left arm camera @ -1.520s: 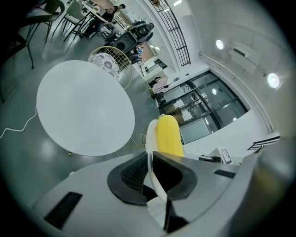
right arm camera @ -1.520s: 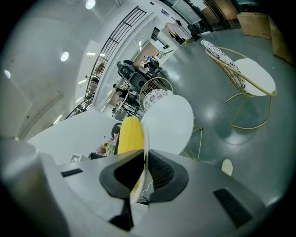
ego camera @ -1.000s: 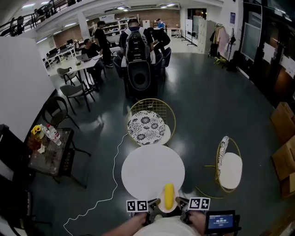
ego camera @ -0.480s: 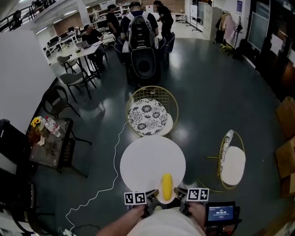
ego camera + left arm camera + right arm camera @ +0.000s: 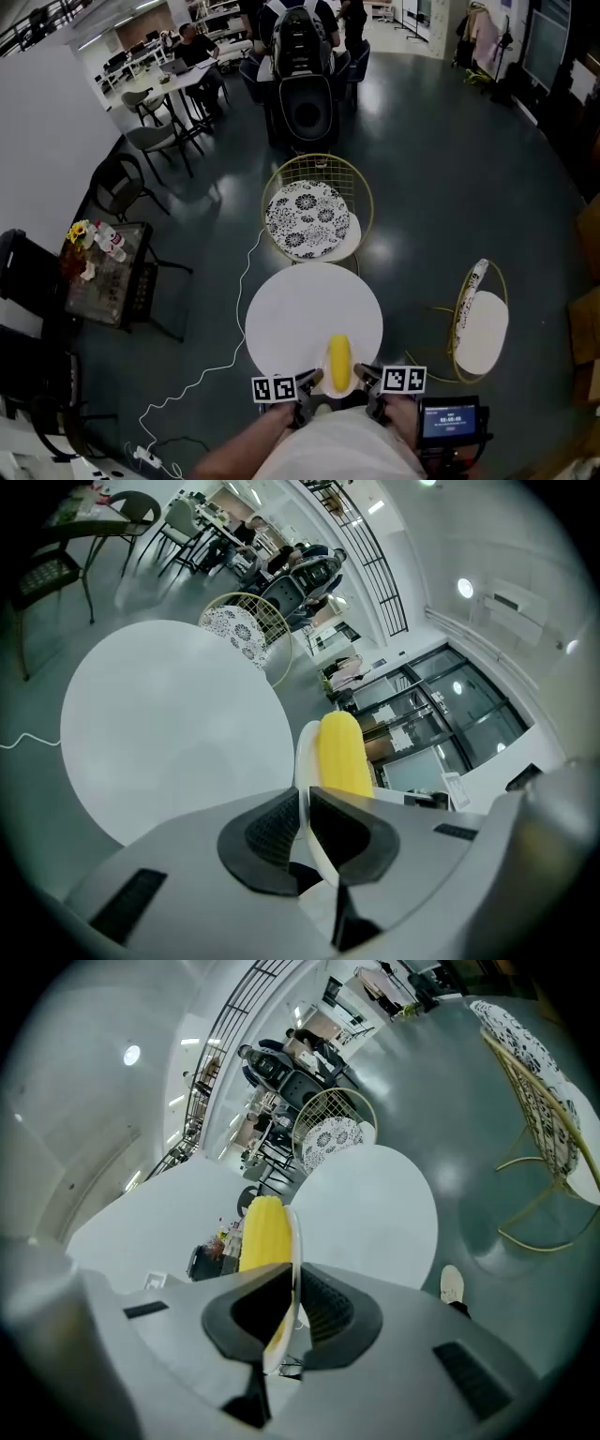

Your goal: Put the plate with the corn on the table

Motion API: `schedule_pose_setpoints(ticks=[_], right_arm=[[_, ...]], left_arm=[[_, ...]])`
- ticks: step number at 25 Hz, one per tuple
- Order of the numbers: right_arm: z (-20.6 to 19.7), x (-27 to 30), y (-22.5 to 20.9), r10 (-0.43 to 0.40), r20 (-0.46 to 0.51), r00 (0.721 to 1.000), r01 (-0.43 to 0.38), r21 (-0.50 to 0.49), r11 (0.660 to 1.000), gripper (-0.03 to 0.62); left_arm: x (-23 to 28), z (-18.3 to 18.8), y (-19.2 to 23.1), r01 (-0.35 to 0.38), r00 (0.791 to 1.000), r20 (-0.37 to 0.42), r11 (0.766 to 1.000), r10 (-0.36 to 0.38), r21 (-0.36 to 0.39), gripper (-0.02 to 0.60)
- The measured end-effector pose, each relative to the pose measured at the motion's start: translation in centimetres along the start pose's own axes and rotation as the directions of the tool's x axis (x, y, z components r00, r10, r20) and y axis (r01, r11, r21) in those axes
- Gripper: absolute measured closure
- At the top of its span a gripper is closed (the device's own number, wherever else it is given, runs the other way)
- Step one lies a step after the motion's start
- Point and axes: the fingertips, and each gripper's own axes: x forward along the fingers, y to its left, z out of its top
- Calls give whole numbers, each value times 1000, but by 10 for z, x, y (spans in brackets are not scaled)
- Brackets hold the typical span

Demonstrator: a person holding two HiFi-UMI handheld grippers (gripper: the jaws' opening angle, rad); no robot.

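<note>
We look steeply down on a large room with a dark, glossy floor [image 5: 450, 187] and, right in front of us, a small round white counter [image 5: 300, 309]. At the counter's near edge lies a yellow corn [image 5: 338, 364] cob. Its long axis points straight away from us, toward the middle of the counter. The corn lies in a small white plate [image 5: 322, 384], which holds nothing else. The plate sits level over the counter's near rim, and we cannot tell whether it touches the surface.

We hold the plate from both sides. The left gripper [image 5: 307, 381] is clamped on the plate's left rim. In the left gripper view its two dark ribbed pads are nearly together, with only the thin white edge between them. The right gripper [image 5: 366, 377] pinches the right rim in the same way, its jaws narrowed onto the edge, with the corn just beyond them.

The rest of the counter top is bare white. Just behind it stands a gold wire chair [image 5: 317, 214] with a black-and-white patterned cushion. A second wire chair [image 5: 481, 323] stands to the right. A white cable [image 5: 234, 347] trails over the floor at left. Further left, a dark side table [image 5: 103, 281] carries flowers and bottles. People sit at desks far off.
</note>
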Motion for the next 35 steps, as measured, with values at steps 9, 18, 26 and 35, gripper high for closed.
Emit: schedule_pose_setpoints(ticks=[9,18,26,35], right_arm=[[29,16,-11,9,-30,1000,-9,-7,1000,557],[52,27,-25,2,-64,998,-4,-18,1000,557],[75,37,-39,-5,-97,995,3,-19,1000,557],[97,51,-52,-12,-121,993,10,-24,1000,557]], left_arm=[[21,23,6,-24,1000,9,1000,24,-18,545],[43,39,11,-45,999,5,998,45,-32,545],[65,53,15,-58,998,4,997,58,-52,545],[85,71,22,-77,997,12,995,78,-64,545]])
